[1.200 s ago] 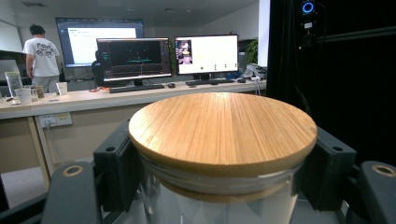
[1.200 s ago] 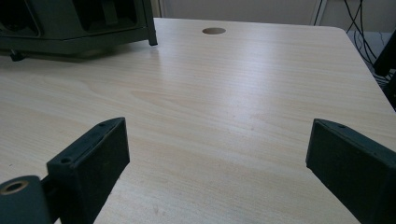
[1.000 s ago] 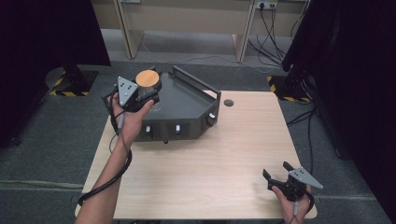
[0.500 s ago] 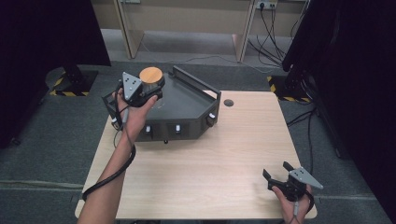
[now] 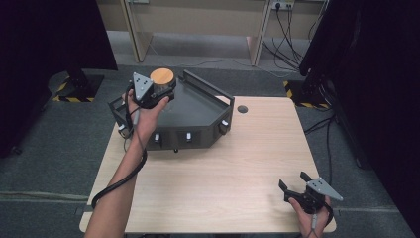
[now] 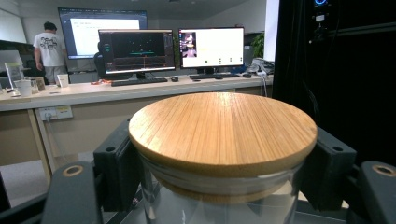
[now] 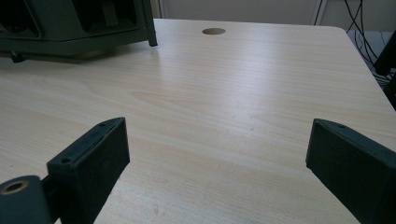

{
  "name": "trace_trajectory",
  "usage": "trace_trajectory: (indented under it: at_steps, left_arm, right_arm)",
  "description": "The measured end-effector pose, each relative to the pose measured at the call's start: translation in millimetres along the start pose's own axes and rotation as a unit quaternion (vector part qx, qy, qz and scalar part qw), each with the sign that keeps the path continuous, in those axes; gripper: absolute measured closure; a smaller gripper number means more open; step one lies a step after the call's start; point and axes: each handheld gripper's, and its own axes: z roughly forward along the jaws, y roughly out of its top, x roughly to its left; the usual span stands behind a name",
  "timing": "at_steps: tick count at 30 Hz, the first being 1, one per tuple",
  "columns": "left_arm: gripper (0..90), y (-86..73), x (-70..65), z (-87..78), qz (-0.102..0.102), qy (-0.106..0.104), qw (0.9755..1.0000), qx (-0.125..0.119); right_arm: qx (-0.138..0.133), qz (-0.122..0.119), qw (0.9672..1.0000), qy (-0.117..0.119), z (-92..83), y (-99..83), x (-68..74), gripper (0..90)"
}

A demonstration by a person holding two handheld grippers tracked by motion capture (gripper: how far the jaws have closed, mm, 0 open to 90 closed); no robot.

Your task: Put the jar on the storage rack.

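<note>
Left gripper view: left hand-held gripper (image 6: 223,186) clamped around glass jar (image 6: 219,205), bamboo lid (image 6: 223,128); right hand-held gripper (image 7: 217,163) agape.

Open tabletop (image 5: 233,183) from 3 through 8 o'clock, passable. Blocked at 11 o'clock by the dark tray (image 5: 198,111), rail raised along its far edge, jar (image 5: 162,82) standing at its back corner.

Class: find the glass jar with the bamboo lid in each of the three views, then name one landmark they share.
High view: jar upper left, on the black tray.
Left gripper view: centre, between the tongs.
Right gripper view: not in it.
Shared landmark: the black tray, top left in the right gripper view.
</note>
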Motion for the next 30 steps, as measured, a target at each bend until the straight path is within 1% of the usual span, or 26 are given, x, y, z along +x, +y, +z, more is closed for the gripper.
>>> trace_trajectory:
  at_steps: [7,13,21,23,30]
  left_arm:
    - [26.5,-1.6,4.2,5.8,-0.004,0.006,1.0000,0.000]
    - [26.5,-4.5,6.4,12.0,-0.010,0.005,0.9999,0.001]
    - [26.5,-13.2,9.7,22.3,-0.012,0.009,0.9998,0.010]
    - [26.5,-13.8,9.9,23.4,-0.011,0.010,0.9998,0.011]
    - [26.5,-16.8,9.9,29.9,-0.014,0.012,0.9997,0.017]
  right_arm:
    - [0.001,-0.001,1.0000,-0.001,0.1,0.1,0.2,6.3]
    - [0.001,0.000,1.0000,-0.001,0.2,0.1,0.0,6.3]
    - [0.001,0.002,1.0000,0.000,0.0,0.1,0.0,6.3]
    - [0.001,0.002,1.0000,0.000,0.1,0.1,-0.2,6.3]
    - [0.002,0.000,1.0000,0.000,0.3,0.2,-0.1,6.3]
